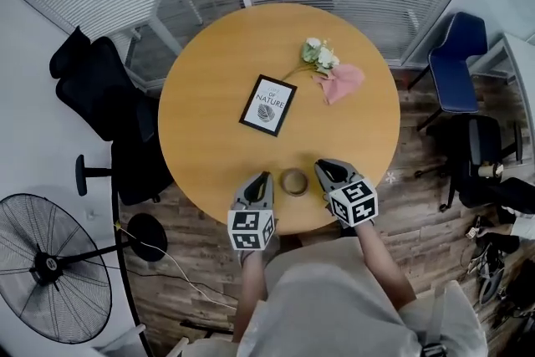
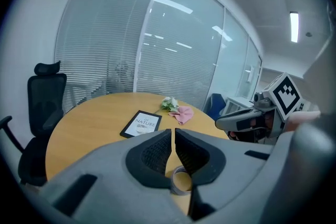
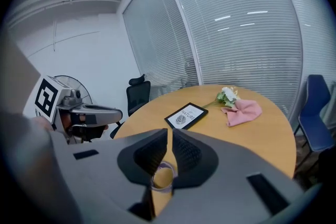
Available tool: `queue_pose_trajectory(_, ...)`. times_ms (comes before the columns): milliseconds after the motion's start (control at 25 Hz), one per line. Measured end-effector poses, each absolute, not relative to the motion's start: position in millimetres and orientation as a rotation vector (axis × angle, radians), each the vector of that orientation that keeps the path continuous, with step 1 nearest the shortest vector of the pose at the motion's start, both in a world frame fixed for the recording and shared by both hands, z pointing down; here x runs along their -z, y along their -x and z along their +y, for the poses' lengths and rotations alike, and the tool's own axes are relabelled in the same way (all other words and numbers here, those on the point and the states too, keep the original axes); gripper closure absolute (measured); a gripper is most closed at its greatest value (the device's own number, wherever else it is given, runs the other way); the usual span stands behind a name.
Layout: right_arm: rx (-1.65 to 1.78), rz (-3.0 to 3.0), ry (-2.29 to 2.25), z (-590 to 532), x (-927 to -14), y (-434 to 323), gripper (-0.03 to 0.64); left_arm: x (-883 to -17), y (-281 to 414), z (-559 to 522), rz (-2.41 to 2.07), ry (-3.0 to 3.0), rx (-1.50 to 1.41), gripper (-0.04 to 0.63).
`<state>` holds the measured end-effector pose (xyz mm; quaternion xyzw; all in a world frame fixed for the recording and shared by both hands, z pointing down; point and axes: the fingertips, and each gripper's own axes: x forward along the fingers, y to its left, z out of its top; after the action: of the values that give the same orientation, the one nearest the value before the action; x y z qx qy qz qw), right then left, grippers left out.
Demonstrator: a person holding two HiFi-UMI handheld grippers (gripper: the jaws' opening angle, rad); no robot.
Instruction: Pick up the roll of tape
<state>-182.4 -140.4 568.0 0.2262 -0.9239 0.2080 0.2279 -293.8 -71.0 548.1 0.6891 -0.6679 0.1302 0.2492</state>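
The roll of tape (image 1: 293, 181) lies flat on the round wooden table (image 1: 209, 138), close to its near edge. It sits between my two grippers. My left gripper (image 1: 266, 175) is just left of it with its jaws together and nothing in them. My right gripper (image 1: 319, 165) is just right of it, its jaws a narrow slit apart and empty. In the left gripper view the roll (image 2: 181, 181) shows below and beyond the closed tips (image 2: 172, 131). In the right gripper view the roll (image 3: 163, 177) lies under the tips (image 3: 169, 131).
A framed "OF NATURE" print (image 1: 268, 104) lies mid-table. Beyond it are a white flower sprig (image 1: 319, 54) and a pink cloth (image 1: 343, 82). A black office chair (image 1: 100, 88) and a floor fan (image 1: 50, 267) stand left; a blue chair (image 1: 460, 54) stands right.
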Motion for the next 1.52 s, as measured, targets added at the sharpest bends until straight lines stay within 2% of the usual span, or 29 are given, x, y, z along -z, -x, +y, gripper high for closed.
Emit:
queue_pose_trajectory(200, -0.652, -2.509, -0.753, -133, -579, 186, 0.572, -559, 299, -67, -1.701, -1.958, -0.432, 0.576)
queue_pose_trajectory(280, -0.690, -2.499, -0.789, -127, -585, 187, 0.561, -566, 302, -66, -1.653, -1.980, -0.465, 0.531)
queue_pose_trajectory(680, -0.755, -2.384, -0.915, -101, -630, 181, 0.527, -612, 298, -66, -1.500, -2.049, -0.587, 0.439)
queue_pose_trajectory(840, -0.763, -2.340, -0.927, -90, -650, 175, 0.502, -633, 287, -62, -1.465, -2.038, -0.594, 0.436)
queue_pose_trajectory(1520, -0.892, -2.223, -0.998, -90, -726, 172, 0.502, -713, 261, -59, -1.369, -1.888, -0.586, 0.437)
